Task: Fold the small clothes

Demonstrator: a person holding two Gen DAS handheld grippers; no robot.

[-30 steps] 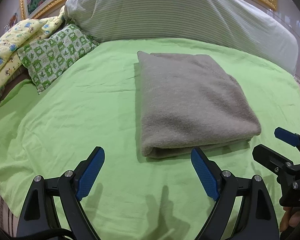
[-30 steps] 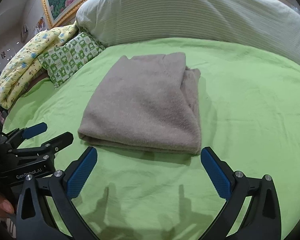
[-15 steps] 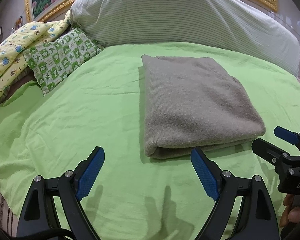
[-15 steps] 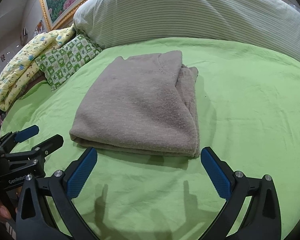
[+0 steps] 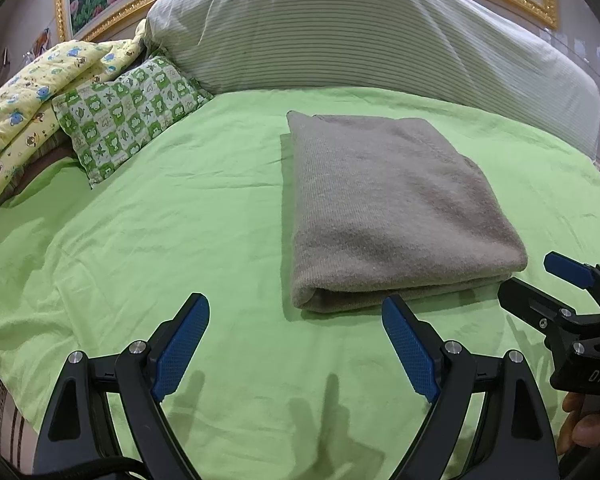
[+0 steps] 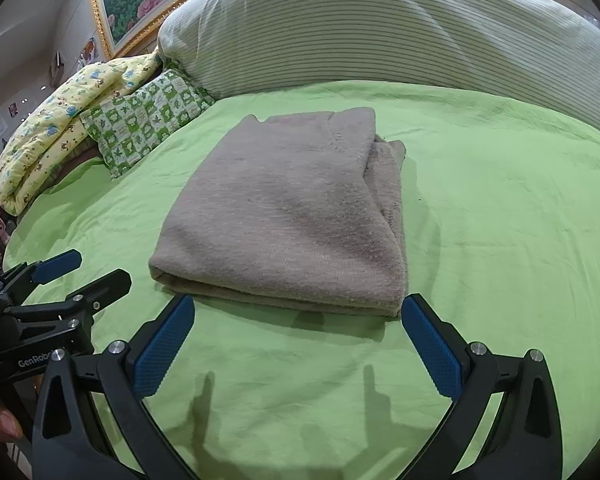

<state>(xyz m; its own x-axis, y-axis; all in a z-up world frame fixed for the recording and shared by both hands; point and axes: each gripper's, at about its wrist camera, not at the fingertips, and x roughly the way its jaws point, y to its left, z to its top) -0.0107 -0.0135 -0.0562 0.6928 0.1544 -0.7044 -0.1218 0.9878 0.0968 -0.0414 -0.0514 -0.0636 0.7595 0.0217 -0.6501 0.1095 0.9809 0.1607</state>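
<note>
A grey-brown knitted garment (image 5: 392,208) (image 6: 292,208) lies folded into a thick rectangle on the green bed sheet (image 5: 180,220) (image 6: 500,220). My left gripper (image 5: 296,312) hovers open just short of the garment's near left corner, nothing between its blue pads. My right gripper (image 6: 296,312) is open too, its fingers spanning the garment's near folded edge without touching it. Each gripper shows at the side of the other's view: the right gripper (image 5: 540,284) near the garment's right corner, the left gripper (image 6: 88,272) off its left corner.
A large striped pillow (image 5: 360,36) (image 6: 400,32) fills the back of the bed. A green patterned cushion (image 5: 128,112) (image 6: 148,124) and a yellow printed quilt (image 5: 28,92) (image 6: 60,120) lie at the far left. A gold picture frame (image 5: 112,12) hangs behind. Bare sheet surrounds the garment.
Both grippers have shifted slightly left and closer, so the folded garment sits a bit further right and larger in the left view. Jaws stayed open; the garment has not moved.
</note>
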